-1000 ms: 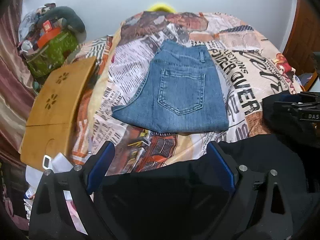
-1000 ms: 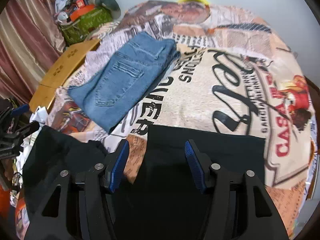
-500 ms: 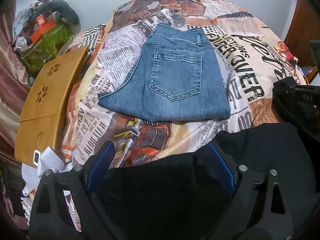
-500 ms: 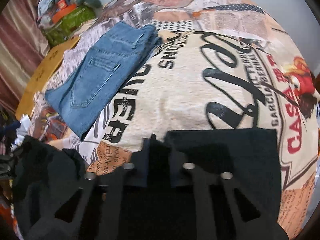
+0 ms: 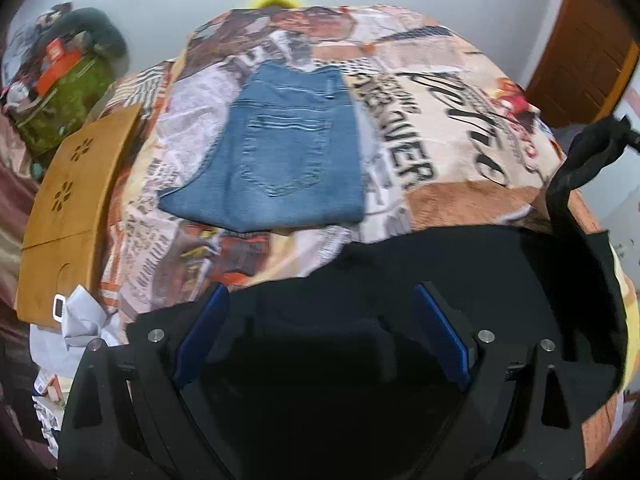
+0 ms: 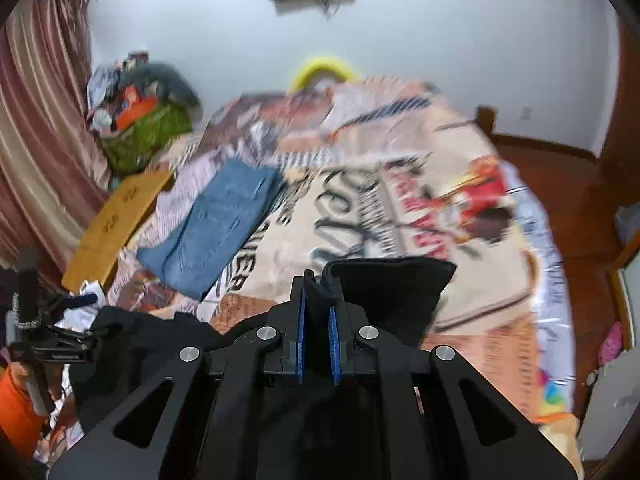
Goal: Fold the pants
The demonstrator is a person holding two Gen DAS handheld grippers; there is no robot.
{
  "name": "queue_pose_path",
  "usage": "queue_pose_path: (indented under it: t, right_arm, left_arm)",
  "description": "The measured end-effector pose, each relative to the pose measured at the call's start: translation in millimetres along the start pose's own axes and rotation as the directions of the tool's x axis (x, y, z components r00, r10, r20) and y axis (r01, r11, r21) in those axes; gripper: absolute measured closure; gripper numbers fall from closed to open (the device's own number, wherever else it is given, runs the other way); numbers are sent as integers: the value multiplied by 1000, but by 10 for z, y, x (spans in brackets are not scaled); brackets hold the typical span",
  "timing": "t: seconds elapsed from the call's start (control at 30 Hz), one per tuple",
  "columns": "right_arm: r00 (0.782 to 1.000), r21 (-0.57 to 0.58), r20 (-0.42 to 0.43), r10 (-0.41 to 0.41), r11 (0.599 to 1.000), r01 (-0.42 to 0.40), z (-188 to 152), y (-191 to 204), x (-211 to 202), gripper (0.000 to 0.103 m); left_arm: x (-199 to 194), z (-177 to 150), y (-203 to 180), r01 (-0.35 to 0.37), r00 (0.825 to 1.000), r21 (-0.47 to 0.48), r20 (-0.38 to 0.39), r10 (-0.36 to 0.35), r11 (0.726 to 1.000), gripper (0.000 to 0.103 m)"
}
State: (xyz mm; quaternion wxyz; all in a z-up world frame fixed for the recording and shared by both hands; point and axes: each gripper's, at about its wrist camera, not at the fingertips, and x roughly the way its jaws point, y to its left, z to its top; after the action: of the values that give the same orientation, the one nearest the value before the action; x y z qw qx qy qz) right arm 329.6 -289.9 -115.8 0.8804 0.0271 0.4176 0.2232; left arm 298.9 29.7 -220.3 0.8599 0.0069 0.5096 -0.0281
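Black pants (image 6: 384, 292) pinched in right tongs (image 6: 318, 322), folds indistinct, motion-blurred bedspread (image 6: 460, 240)

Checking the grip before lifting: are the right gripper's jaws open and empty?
No, the right gripper has its blue pads shut on a fold of the black fabric pants.

The newspaper-print bedspread (image 5: 452, 200) carries the only legible lettering. In the left wrist view, large black capitals beside the folded jeans (image 5: 276, 160) read "OVER"; the script lettering further right is blurred and unreadable. In the right wrist view the same print is motion-blurred, and only the fragment "VER" can be made out.
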Motion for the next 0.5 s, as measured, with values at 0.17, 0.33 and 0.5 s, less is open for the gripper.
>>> queue_pose_path:
  t: [0.17,0.33,0.5]
  right_arm:
    - [995,33,90,-37,999,34,-43,-256,-626,94]
    - [985,40,147,-89,996,84,-195,-429,-1167,95]
    - [980,41,146,-136,990,132,-470,-558,-1401,95]
  left_arm:
    - [-62,-78,-386,35,999,83,-23,-33,996,10]
    - [-77,-190,-790,64,997,176,-52,-55,982,10]
    - [-56,-315,-1102,91,994,238,-84,-73,967,10]
